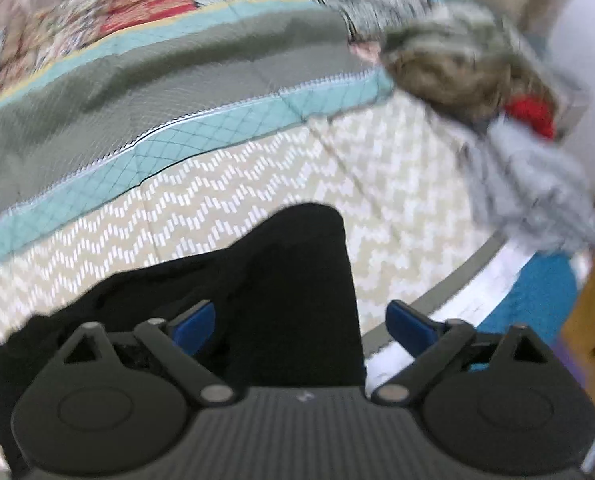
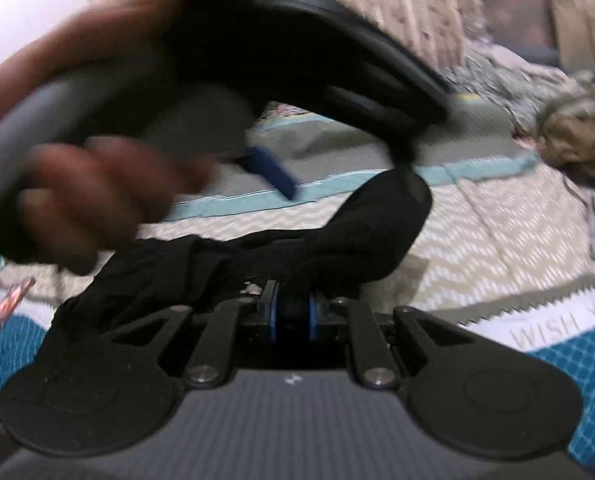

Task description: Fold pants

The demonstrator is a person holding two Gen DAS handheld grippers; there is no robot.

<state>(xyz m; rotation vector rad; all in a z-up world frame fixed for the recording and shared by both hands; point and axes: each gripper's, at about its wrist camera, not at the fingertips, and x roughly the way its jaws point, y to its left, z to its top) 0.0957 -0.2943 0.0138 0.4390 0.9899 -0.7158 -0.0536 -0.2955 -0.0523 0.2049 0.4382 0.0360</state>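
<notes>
Left hand-held gripper (image 1: 300,326): held low over the bed (image 1: 237,200), pointing along it. Its 2 blue fingers (image 1: 195,326) are spread wide apart. Black pants (image 1: 297,280) pass between them; whether either finger touches the cloth cannot be told.

Right hand-held gripper (image 2: 293,310): also low over the bed, pointing across it. Its 2 blue-edged fingers stand close together, clamped on a bunched fold of the pants (image 2: 337,236), which rise in a hump just ahead of the fingertips and spread left over the chevron quilt (image 2: 497,232).

In the right wrist view, the person's left hand (image 2: 97,196) grips the left unit's handle, upper left, blurred; 1 blue finger (image 2: 271,170) of that unit shows.

Count: 1 pair of pants, 2 hand-held grippers, 1 hand visible. 1 pile of other clothes (image 1: 477,80) lies at the far right of the bed, well apart from the pants.
</notes>
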